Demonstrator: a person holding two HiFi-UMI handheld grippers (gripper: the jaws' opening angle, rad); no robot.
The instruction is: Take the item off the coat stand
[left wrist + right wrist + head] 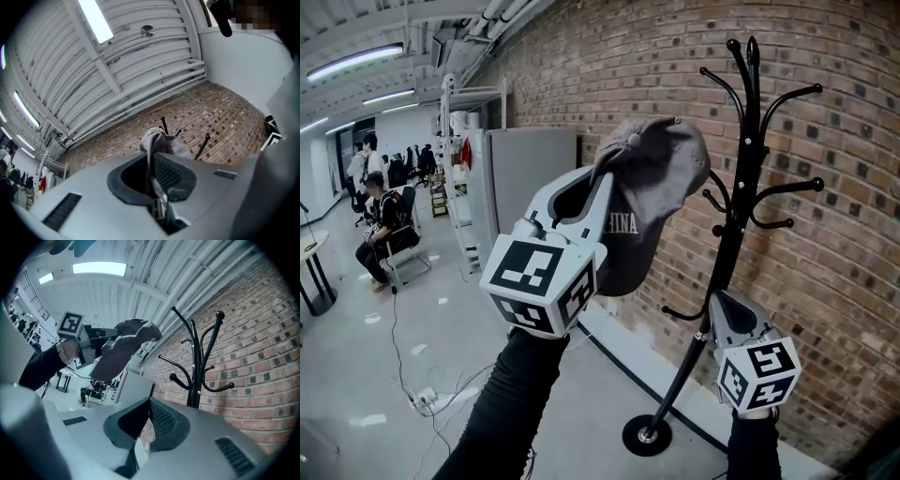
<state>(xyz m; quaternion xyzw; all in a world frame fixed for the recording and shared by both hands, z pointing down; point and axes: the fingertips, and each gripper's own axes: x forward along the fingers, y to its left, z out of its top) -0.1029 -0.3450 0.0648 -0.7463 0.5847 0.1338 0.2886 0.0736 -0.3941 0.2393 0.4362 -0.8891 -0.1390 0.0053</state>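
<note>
Clearance at coat stand (752,122)
Hooks (814,185) jut every way, brick wall (853,281) close behind; floor (356,375) to the left looks free up to grey cabinet (525,173).

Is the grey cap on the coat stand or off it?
Off. The left claw grips the cap, and the right gripper view shows a gap between it and the coat stand.

The cap (652,202) sits between the jaws of the left hand-held gripper (605,192), clear of the coat stand (741,225), which stands at the cap's 3 o'clock against the brick wall (853,234). The right hand-held gripper (717,305) is at the cap's 5 o'clock, just beside the stand's pole. A cabinet (530,173) stands at 9 o'clock, behind the left hand-held gripper, and a seated person (384,230) is farther out the same way.
</note>
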